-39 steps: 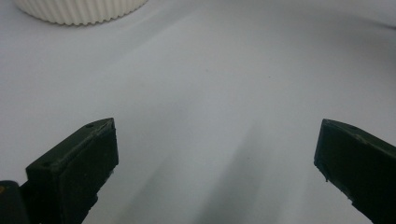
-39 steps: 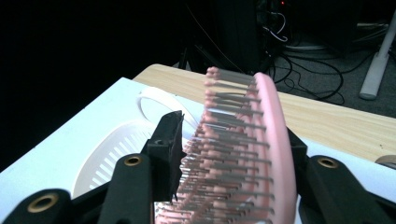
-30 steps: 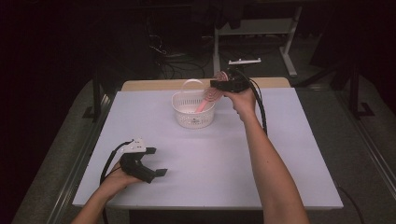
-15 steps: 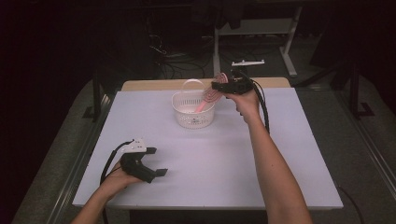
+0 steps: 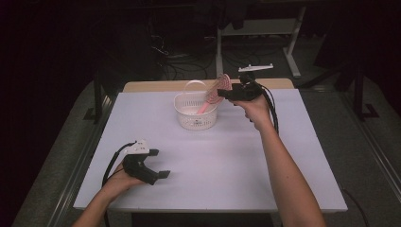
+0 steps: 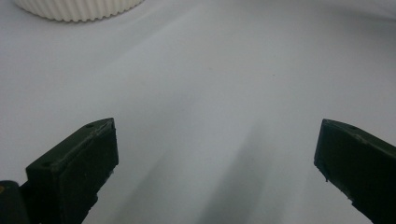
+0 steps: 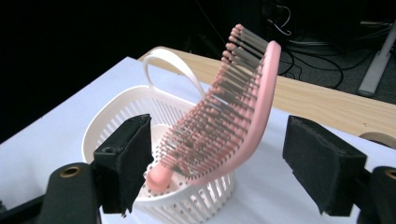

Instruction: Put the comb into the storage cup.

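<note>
At the near left of the white table (image 5: 227,156), the left gripper (image 5: 158,163) rests low in the person's left hand (image 5: 120,179). Its two black jaws stand wide apart and there is nothing between them. In the left gripper view these jaws frame only the bare table surface, and the ribbed wall of the white basket (image 6: 77,8) appears at the top edge, well apart from them.

In the middle, towards the far side of the table, stands the white basket (image 5: 195,113) with a slotted wall and a thin handle that stands up at its far rim. A pink hairbrush (image 5: 213,93) is inside it, tilted: the handle end sits down on the basket floor and the bristled head leans over the right rim, high above it.

To the right, the right gripper (image 5: 220,93) is held in the air just beside the brush head by the right hand (image 5: 255,108). In the right gripper view the jaws are wide open on both sides of the hairbrush (image 7: 229,116), and their pads do not touch it. The brush stands free in the basket (image 7: 140,112), with its bristles turned to the left jaw.
</note>
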